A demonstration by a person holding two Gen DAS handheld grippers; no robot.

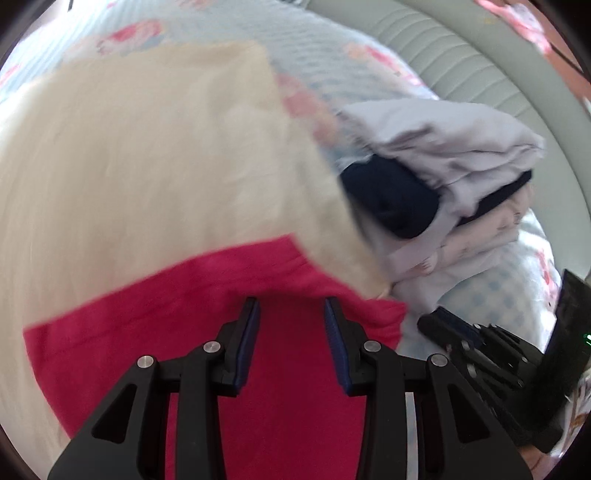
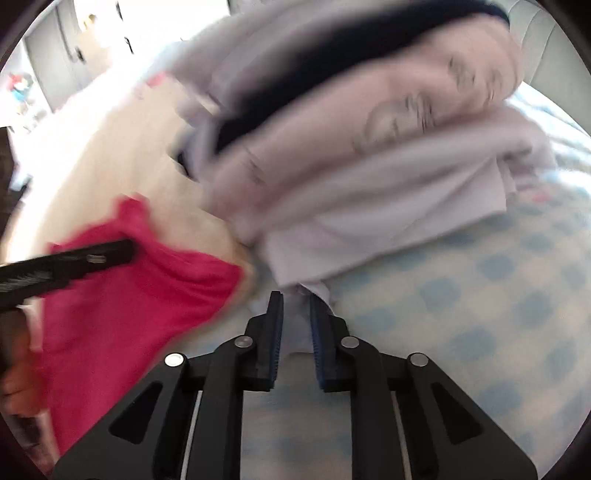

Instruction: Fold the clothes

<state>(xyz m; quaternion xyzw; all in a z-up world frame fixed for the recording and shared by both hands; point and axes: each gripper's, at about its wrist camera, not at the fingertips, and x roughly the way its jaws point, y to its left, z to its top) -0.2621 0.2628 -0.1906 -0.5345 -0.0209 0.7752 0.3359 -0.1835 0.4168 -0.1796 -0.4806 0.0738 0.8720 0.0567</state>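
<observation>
Checked bedsheet, stacked folded clothes beside cream cloth, red garment

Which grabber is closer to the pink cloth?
Left. The left gripper is right over the pink cloth, with the cloth seen between its fingers. The right gripper is off to the side of it, over the checked bedsheet by the folded pile.

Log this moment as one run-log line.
left gripper: open over red garment | right gripper: jaws narrowed beside folded stack

A home bedroom: patterned bedspread, padded headboard, stack of folded clothes.
</observation>
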